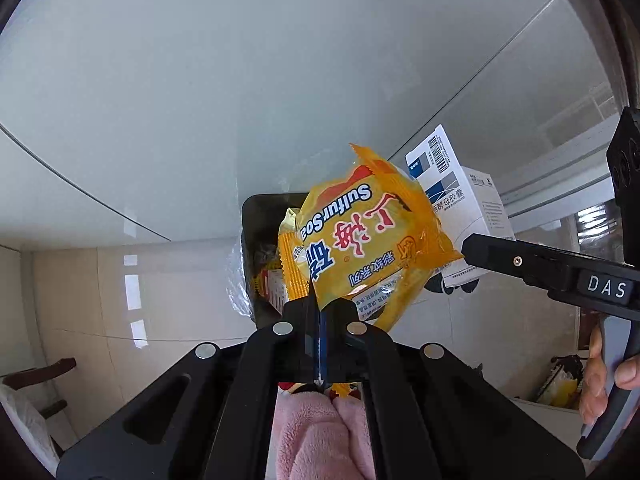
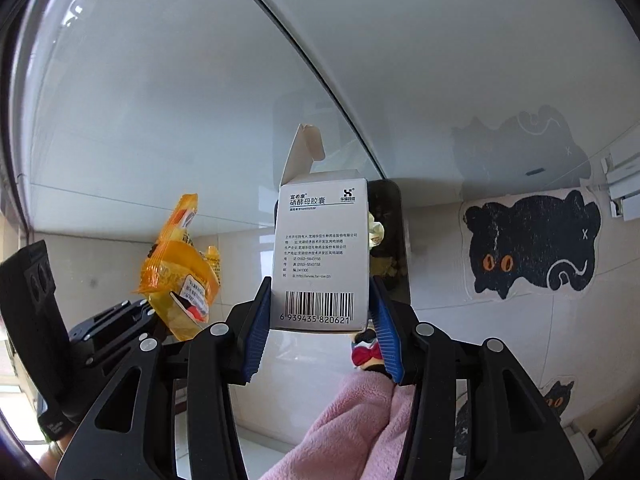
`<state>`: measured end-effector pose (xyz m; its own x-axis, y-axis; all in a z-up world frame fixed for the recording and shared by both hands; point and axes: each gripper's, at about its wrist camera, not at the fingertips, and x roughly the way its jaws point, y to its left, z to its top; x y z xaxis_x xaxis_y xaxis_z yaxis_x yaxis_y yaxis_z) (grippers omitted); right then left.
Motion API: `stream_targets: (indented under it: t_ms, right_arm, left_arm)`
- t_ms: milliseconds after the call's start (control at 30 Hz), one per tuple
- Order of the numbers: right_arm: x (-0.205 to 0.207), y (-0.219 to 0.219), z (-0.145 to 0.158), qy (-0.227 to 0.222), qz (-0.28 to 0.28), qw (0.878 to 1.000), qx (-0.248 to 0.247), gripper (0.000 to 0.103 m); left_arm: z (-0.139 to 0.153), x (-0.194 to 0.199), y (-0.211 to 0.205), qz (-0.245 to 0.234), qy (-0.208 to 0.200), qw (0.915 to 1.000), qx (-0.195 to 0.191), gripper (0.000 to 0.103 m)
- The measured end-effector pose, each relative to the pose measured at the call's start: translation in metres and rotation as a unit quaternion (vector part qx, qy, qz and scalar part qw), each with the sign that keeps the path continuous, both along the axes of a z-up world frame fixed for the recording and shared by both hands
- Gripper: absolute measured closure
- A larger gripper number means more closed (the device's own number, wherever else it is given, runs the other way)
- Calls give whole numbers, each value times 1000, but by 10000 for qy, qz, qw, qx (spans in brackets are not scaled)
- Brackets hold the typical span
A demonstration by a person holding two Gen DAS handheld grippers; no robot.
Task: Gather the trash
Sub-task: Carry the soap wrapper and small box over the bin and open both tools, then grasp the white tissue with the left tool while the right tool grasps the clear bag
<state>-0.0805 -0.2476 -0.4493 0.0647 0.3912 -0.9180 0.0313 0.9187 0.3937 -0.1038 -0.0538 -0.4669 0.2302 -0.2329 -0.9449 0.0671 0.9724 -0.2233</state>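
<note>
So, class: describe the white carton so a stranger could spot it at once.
Start at the black bin below the glass table edge. Just above it, the right hand-held gripper clamps the white carton. Unlike the yellow soap wrapper alongside, it is boxy, barcoded, top flap open.

Both wrist views look steeply down

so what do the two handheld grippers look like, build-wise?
Both are matte black with cut-out linkage arms and silver round pivot pins. The right gripper has ribbed blue pads; its body carries a white "DAS" label. The left gripper matches.
</note>
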Motion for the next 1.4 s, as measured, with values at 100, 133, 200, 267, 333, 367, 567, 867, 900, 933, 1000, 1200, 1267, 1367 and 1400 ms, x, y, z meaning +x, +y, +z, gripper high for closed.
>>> stream_targets:
  t_ms: [100,133,200,267,333,367,567,867,900,933,1000,1200,1267,1367,1400]
  right_arm:
    - [6,5,-23,141,-44,9999,-51,55]
    - [8,7,-30,183,-65,9998,-41,55]
    - [11,7,-42,278,-129,9995,-43,54]
    - [14,8,-49,346,-210,9992,-1,54]
    - [17,10,-55,387,-223,9990,3,53]
    - [18,10,-57,412,-234,9989,30,52]
    - [21,4,-58,500,-464,9975,187,48]
    - [16,-5,-29,456,-660,9965,235,38]
    - [15,-5,-21,421,-664,9966,250,37]
    - [13,-5,-11,363,-652,9969,239,35]
    - [8,-5,12,200,-595,9979,176,32]
    - [-10,-3,91,-376,-396,9985,81,13]
    - [-16,-2,115,-523,-304,9981,86,8]
    - [-21,-4,150,-745,-252,9968,151,4]
    - [-21,-5,159,-827,-231,9962,150,3]
  left_arm:
    - [-21,4,3,103,80,9999,-38,103]
    - [-26,9,3,136,103,9998,-66,103]
    - [-38,12,3,187,165,9997,-86,103]
    - [-48,15,3,217,204,9995,-92,103]
    - [-54,16,4,245,227,9994,-96,103]
    - [-56,16,4,276,233,9993,-105,103]
    - [-57,17,3,332,285,9989,-170,65]
    - [-31,4,7,388,240,9989,-109,26]
    - [-24,1,8,380,210,9990,-109,23]
    - [-16,-2,9,358,172,9991,-115,22]
    - [4,-9,9,326,86,9994,-56,14]
    - [77,-31,16,421,-244,9988,-7,8]
    - [101,-37,20,475,-390,9981,-27,8]
    - [140,-39,24,537,-667,9963,-33,8]
    - [150,-39,25,559,-776,9954,-40,8]
